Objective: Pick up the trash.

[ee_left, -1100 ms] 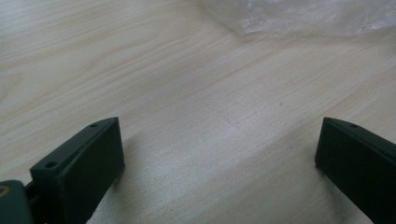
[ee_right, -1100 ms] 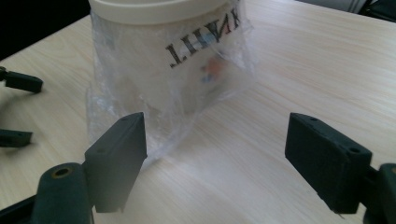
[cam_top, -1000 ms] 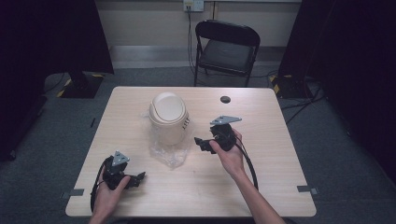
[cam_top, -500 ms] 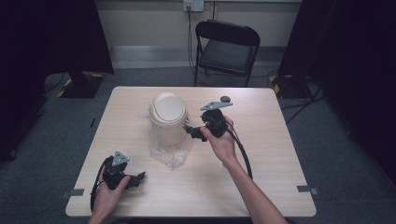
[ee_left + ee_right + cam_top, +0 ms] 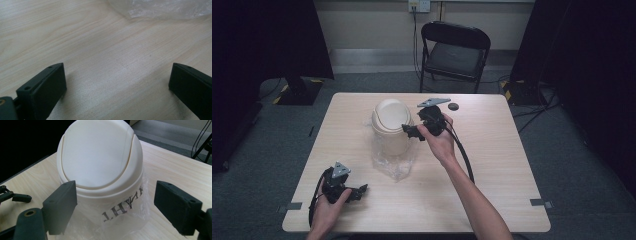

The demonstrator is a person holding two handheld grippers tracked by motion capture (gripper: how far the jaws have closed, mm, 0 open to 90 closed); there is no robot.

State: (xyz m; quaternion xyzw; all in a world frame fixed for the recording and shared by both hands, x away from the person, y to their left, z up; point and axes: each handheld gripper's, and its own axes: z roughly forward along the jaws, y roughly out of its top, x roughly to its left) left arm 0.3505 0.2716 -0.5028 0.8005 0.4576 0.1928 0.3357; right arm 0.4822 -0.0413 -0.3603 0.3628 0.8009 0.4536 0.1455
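Reaching in from the right of the bin, the right gripper hangs with its jaws spread wide and holding nothing. In the right gripper view the two black jaws flank the cream lid without touching it. The small cream bin has a domed swing lid and stands upright near the middle of the table. A clear plastic bag lines the bin and spills out beneath it toward the person; black letters show through the plastic in the right gripper view.

The left gripper rests low at the near left corner of the table, well apart from the bin, its jaws likewise wide apart and empty over bare wood. A small dark round thing lies on the far side of the table, and a black folding chair stands beyond it.
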